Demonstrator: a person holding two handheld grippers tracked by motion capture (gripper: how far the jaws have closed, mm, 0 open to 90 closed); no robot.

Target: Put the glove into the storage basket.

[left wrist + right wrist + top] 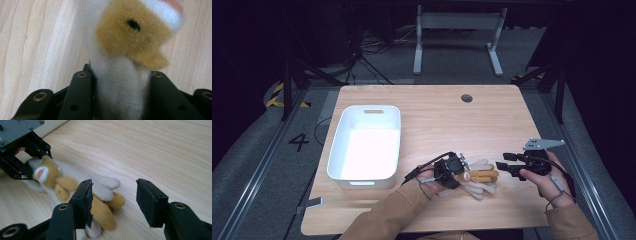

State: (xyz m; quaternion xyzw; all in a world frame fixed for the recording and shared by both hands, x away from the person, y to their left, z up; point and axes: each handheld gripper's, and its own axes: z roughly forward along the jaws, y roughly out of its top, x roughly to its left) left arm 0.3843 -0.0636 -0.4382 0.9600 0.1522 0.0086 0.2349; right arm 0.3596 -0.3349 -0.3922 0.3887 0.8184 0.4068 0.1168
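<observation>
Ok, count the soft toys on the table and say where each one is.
1. The soft toy lies on the table near the front edge, right of the white tub, with the left gripper clamped on it.

My pale wooden desk [437, 120], white rectangular plastic tub [367, 142] resting at its left, cream-and-tan plush toy animal [479, 177] lying near my edge

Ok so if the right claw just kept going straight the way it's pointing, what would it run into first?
Most likely the plush toy. The right claw is open and aimed toward it across the bare table; its near jaw already overlaps the toy's tan legs, though depth is hard to judge. Beyond it, the left claw grips the toy.
</observation>
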